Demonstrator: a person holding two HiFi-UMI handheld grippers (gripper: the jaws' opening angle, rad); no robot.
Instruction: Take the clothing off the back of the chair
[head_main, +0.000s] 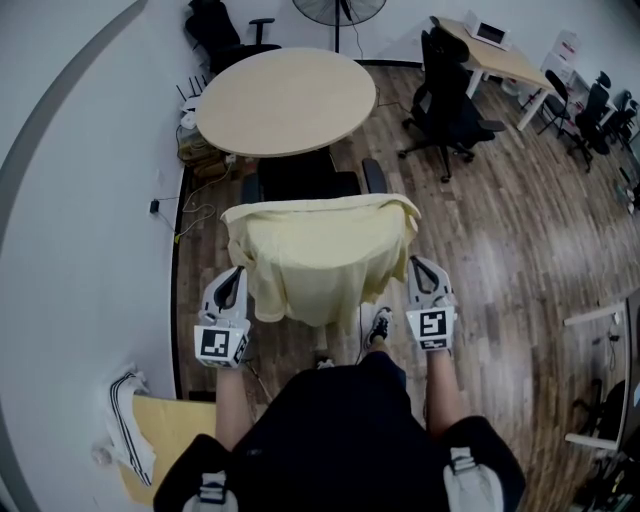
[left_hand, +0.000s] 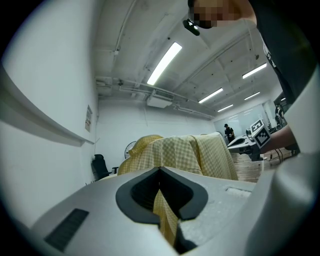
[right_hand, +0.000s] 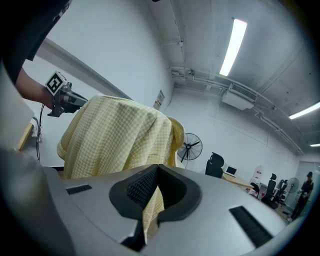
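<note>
A pale yellow checked shirt (head_main: 318, 255) hangs spread over the back of a black office chair (head_main: 305, 180) just in front of me. My left gripper (head_main: 232, 288) is shut on the shirt's left edge, and my right gripper (head_main: 422, 275) is shut on its right edge. In the left gripper view a strip of the yellow shirt (left_hand: 165, 212) runs between the closed jaws, with the rest of the cloth draped ahead. In the right gripper view the same shirt (right_hand: 150, 205) is pinched between the closed jaws. The chair back itself is hidden under the cloth.
A round beige table (head_main: 285, 100) stands just beyond the chair. A standing fan (head_main: 338, 12) is behind it, and more black chairs (head_main: 445, 100) and a desk (head_main: 495, 55) are at the far right. A striped cloth on a yellow board (head_main: 135, 435) lies at my lower left.
</note>
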